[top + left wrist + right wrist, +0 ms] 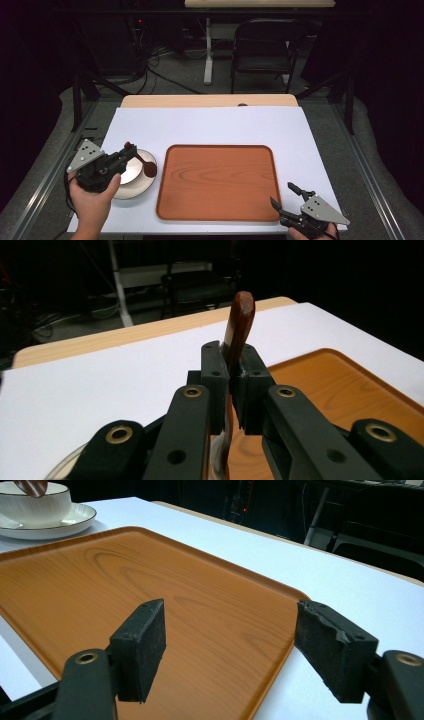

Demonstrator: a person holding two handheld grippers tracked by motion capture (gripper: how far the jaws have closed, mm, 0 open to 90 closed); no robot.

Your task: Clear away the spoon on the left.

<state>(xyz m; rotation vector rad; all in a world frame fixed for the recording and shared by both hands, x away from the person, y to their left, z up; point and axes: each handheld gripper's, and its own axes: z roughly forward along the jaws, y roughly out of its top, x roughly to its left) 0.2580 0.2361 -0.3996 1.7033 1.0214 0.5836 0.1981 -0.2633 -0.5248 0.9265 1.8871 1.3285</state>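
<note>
Nearest us, our right gripper (pixel 289 196) is hovering with its jaws spread wide just beyond the wooden tray's (pixel 218 181) near right corner, touching nothing. Our left gripper (pixel 130 151) is pinching the brown spoon (pixel 142 161) by its handle, jaws pressed together on it, the spoon's bowl hanging over the white bowl (pixel 131 174) beneath, beside the tray on the white surface (pixel 210 125).

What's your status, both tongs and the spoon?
Left tongs shut on spoon over bowl. Right tongs open, empty, at tray corner. Nothing in the way.
</note>
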